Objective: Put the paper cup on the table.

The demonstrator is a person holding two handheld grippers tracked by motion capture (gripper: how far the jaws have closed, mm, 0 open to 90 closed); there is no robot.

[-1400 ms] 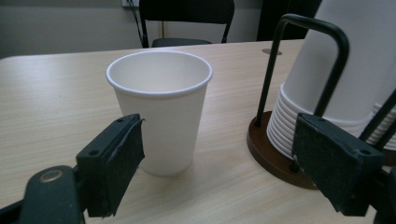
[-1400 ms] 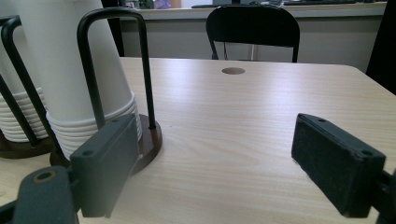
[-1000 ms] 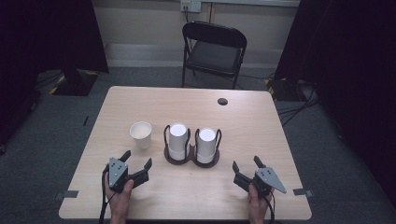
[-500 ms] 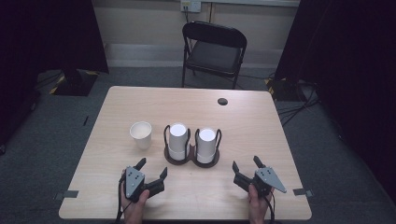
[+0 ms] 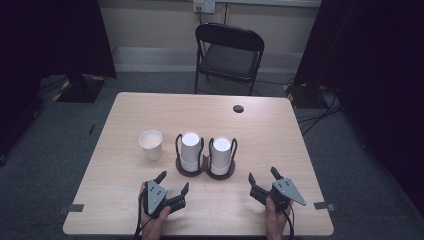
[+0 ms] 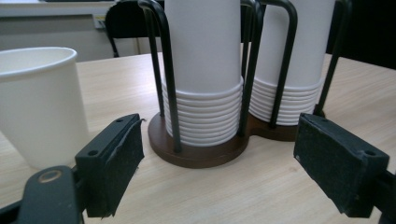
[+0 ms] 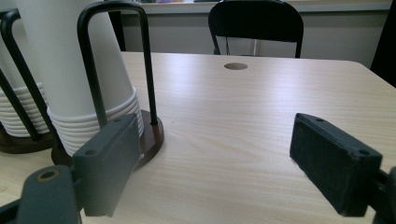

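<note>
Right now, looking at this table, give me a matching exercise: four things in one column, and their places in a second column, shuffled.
Things:
1. single paper cup
2. cup holder
3. left gripper
4. round cable hole

Places:
A. far side of the table, toward the folding chair
B. middle of the table, holding two upside-down cup stacks
C. near table edge, jaws open, pointing at the holder
D. upright on the table, left of the holder

Pairs: 1-D, 2-B, 3-C, 4-A

On the worktop (image 5: 150, 115), a lone cup (image 5: 151, 144) stands left of the cup rack (image 5: 205, 169); a chair (image 5: 228, 55) stands behind.
</note>
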